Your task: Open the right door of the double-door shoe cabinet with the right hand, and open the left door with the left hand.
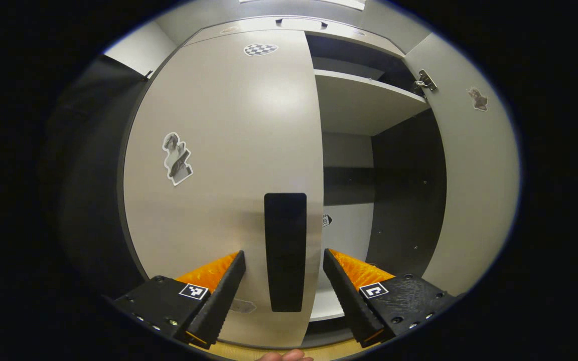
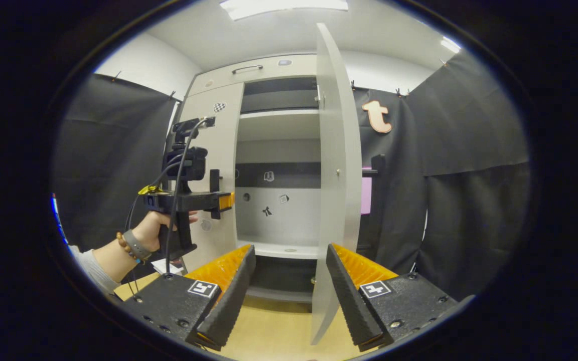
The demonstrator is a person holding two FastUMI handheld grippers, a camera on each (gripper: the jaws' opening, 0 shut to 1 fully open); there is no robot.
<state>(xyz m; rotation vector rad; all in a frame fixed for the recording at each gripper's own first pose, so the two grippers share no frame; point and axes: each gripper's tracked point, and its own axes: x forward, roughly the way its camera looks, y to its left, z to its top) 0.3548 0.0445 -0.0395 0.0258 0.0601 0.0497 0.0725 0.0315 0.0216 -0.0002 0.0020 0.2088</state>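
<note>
The cabinet's left door (image 1: 219, 150) is closed, pale grey, with a tall black handle (image 1: 285, 250) near its right edge. My left gripper (image 1: 284, 286) is open, its fingers standing either side of that handle without pressing it. The right door (image 1: 474, 175) is swung wide open. In the right gripper view that open right door (image 2: 338, 175) is seen edge-on, and my right gripper (image 2: 286, 281) is open just in front of its lower edge, holding nothing. A hand holds the left gripper (image 2: 213, 200) up against the closed left door (image 2: 219, 150).
Inside the cabinet are a pale shelf (image 1: 364, 100), a dark back band and small stickers (image 2: 267, 211). Black booth cloth (image 2: 469, 190) hangs on both sides. The wooden floor (image 2: 279, 326) lies below. A sleeve and wrist with a bracelet (image 2: 128, 245) reach in from the left.
</note>
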